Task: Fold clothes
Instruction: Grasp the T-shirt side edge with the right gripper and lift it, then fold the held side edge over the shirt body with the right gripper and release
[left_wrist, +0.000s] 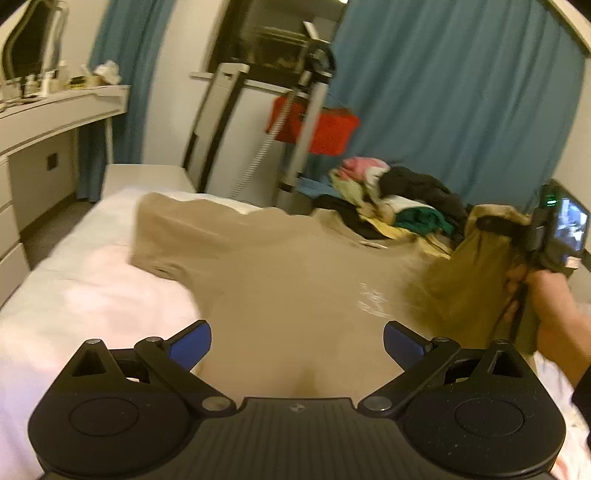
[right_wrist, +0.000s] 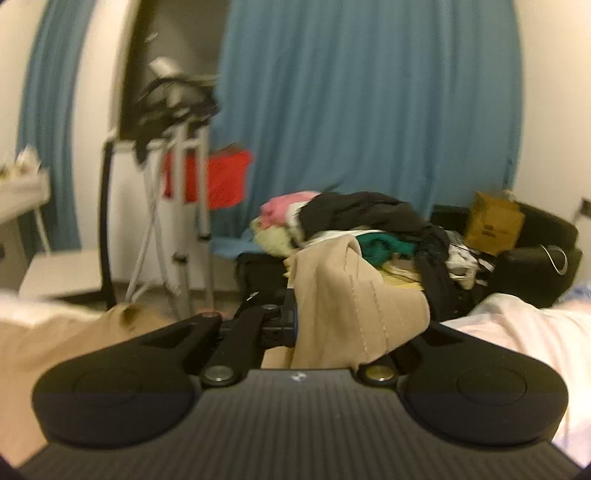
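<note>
While your right gripper (right_wrist: 295, 325) pinches the tan garment's (left_wrist: 280, 266) hem, the cloth hangs limp and light. Your left gripper (left_wrist: 297, 345) gapes wide, holding nothing; take the near edge.

The left gripper (left_wrist: 297, 345) is level, its blue-padded jaws spread wide with nothing between them. At its 2 o'clock, the right gripper (left_wrist: 495, 225) is raised, gripped from below by the person's right hand (left_wrist: 543, 291), forearm running to 4 o'clock. Its jaws are closed, pinching tan cloth (right_wrist: 347, 295).
</note>
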